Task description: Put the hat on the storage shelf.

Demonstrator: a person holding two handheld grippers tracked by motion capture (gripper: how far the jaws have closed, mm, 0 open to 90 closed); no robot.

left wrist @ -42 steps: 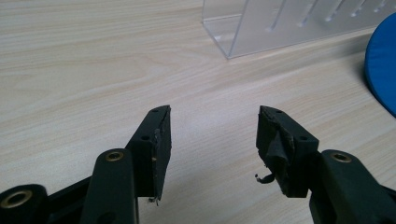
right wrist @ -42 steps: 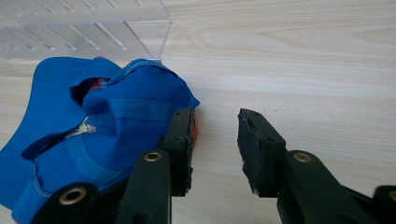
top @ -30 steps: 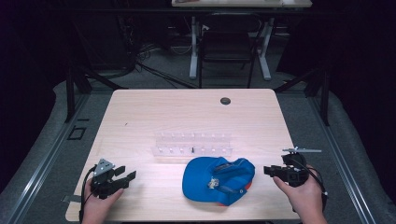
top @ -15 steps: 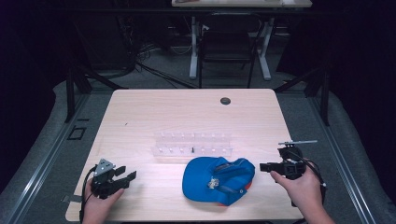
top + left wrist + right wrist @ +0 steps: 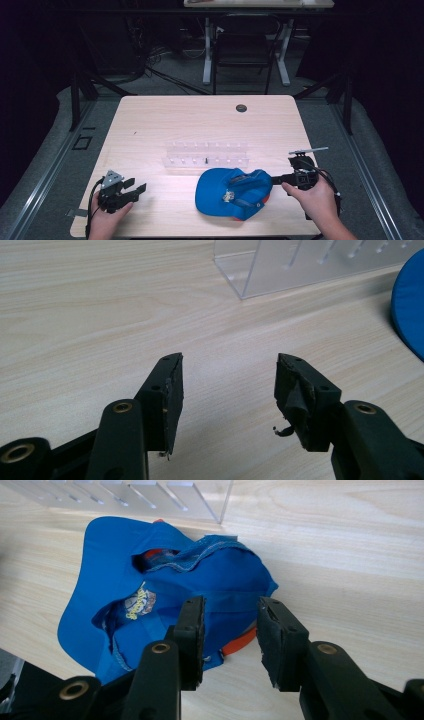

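Note:
A crumpled blue cap [image 5: 232,192] with orange trim lies near the table's front edge, just in front of a clear plastic rack [image 5: 205,155]. My right gripper [image 5: 276,177] is at the cap's right edge, pointing left at it. In the right gripper view its jaws stand open [image 5: 230,607] over the cap [image 5: 200,580], and the fabric is not pinched. My left gripper [image 5: 136,187] rests at the front left, well apart from the cap. Its jaws are open [image 5: 227,362] over bare wood, with the rack's corner [image 5: 300,265] and the cap's brim [image 5: 411,305] ahead.
A small black round grommet [image 5: 241,107] sits in the wooden table [image 5: 165,120] near its far edge. Beyond the table stand a dark chair [image 5: 242,55] and a white-legged desk. The floor around is dark, with cables.
My right gripper has moved left and slightly up, closing in on the cap's right edge. The left gripper, cap and rack have stayed put.

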